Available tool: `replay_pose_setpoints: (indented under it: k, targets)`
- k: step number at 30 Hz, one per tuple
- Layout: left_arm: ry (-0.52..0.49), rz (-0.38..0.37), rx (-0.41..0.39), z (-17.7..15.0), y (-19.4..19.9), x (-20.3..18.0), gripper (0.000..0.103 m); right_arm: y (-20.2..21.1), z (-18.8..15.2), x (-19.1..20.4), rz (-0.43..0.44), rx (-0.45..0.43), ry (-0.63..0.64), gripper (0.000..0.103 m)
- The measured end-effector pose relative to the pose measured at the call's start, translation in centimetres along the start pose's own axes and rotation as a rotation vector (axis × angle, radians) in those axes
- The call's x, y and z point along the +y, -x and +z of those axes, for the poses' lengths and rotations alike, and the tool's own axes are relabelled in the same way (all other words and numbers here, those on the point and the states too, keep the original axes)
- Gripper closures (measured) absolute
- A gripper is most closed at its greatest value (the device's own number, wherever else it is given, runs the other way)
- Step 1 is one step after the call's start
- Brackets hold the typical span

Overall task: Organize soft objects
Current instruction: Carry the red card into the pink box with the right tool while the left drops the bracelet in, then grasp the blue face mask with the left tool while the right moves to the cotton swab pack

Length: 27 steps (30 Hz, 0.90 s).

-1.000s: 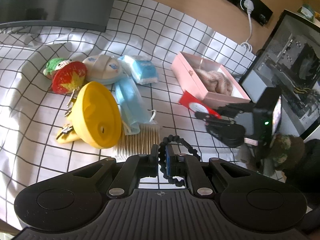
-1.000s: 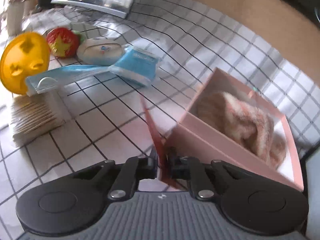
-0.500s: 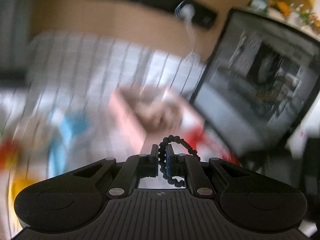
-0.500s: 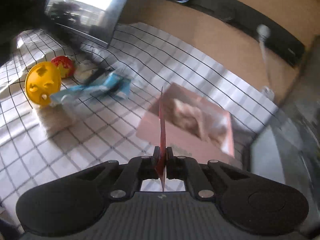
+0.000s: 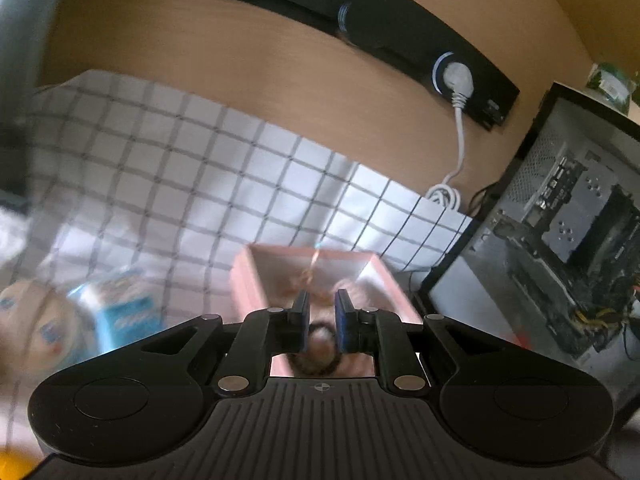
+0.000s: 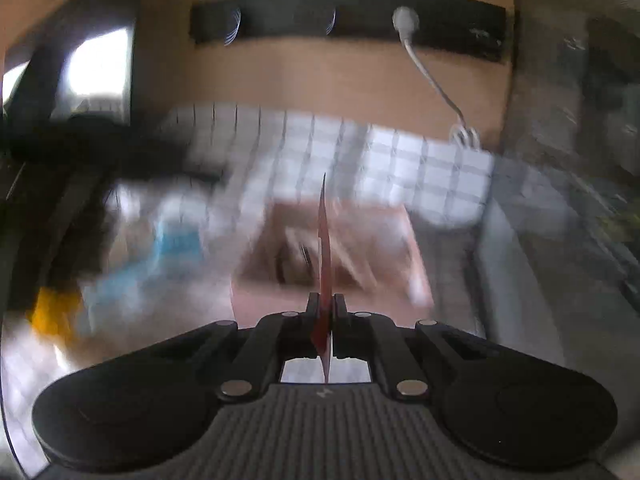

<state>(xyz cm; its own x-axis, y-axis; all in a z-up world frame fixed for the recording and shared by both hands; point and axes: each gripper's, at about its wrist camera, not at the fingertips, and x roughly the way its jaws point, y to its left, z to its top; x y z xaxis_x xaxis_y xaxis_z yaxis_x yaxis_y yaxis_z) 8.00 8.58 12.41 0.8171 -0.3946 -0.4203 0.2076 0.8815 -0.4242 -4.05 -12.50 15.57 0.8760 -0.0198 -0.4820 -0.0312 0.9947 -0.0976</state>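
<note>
The step in hand looks like dropping off: the left gripper (image 5: 321,316) hangs over the near end of the pink box (image 5: 245,280), tilted somewhat downward, and its jaws have just been opening, with a clear gap now between the blue pads (image 5: 344,320). The black beaded hair tie (image 5: 318,354) shows blurred below that gap, over the fluffy brown item (image 5: 352,286) lying in the box; it appears released, though whether it has settled inside cannot be told. To the left on the checked cloth of the tabletop (image 5: 168,184) lie a blue tissue pack (image 5: 126,312) and a pale round pouch (image 5: 28,320), not yet put away. The right gripper (image 6: 326,312) also faces the box, pointing slightly down, with its jaws clenched on a thin red card (image 6: 323,248) standing on edge between them. The next move, by this reading, calls for carrying the card over the box opening and letting go, while the left gripper reaches back for the tissue pack
</note>
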Motion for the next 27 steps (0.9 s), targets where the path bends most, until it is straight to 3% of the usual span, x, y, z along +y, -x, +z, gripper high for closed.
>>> replay_pose_setpoints:
  k: [2, 3, 4, 5, 6, 9, 13, 15, 18, 20, 23, 25, 27]
  targets:
    - [0.012, 0.009, 0.01, -0.9, 2.0, 0.9, 0.088, -2.6, 2.5, -0.5, 0.048, -0.028, -0.078, 0.098]
    - [-0.023, 0.009, 0.103, -1.4, 3.2, 1.5, 0.088, -4.1, 3.6, -0.9, 0.087, -0.052, -0.139, 0.098]
    - [-0.018, 0.014, 0.118, -1.8, 4.3, 2.0, 0.088, -5.6, 4.4, -1.4, 0.133, -0.073, -0.199, 0.096]
    - [-0.013, 0.026, 0.132, -2.4, 5.6, 2.7, 0.088, -7.5, 4.8, -2.0, 0.163, -0.069, -0.248, 0.087]
    - [-0.012, 0.044, 0.141, -2.9, 6.9, 3.2, 0.088, -9.3, 4.9, -2.2, 0.172, -0.037, -0.275, 0.073]
    - [-0.044, 0.115, 0.158, -3.8, 10.8, 4.9, 0.088, -12.3, 3.5, -2.2, 0.151, 0.058, -0.286, 0.068]
    - [-0.017, 0.194, 0.136, -4.9, 15.3, 7.8, 0.088, -10.8, 0.3, -0.4, 0.082, 0.099, -0.157, 0.063]
    - [0.058, 0.248, 0.12, -5.3, 17.1, 9.8, 0.088, -9.5, -0.7, 1.4, 0.047, 0.084, -0.052, 0.045]
    - [0.158, 0.332, 0.11, -5.7, 18.8, 12.7, 0.088, -6.6, -2.6, 5.5, 0.052, -0.014, 0.151, 0.028]
    - [0.198, 0.358, 0.112, -5.8, 19.5, 14.0, 0.088, -5.5, -3.7, 8.8, 0.108, -0.057, 0.291, 0.023]
    - [0.23, 0.357, 0.144, -6.1, 19.9, 15.2, 0.088, -5.5, -4.1, 13.6, 0.313, 0.06, 0.45, 0.023]
    - [0.221, 0.361, 0.161, -6.3, 19.9, 15.1, 0.088, -6.2, -4.6, 16.0, 0.409, 0.142, 0.421, 0.023]
    - [0.216, 0.369, 0.157, -6.2, 20.0, 15.0, 0.088, -7.0, -4.7, 17.5, 0.442, 0.196, 0.359, 0.023]
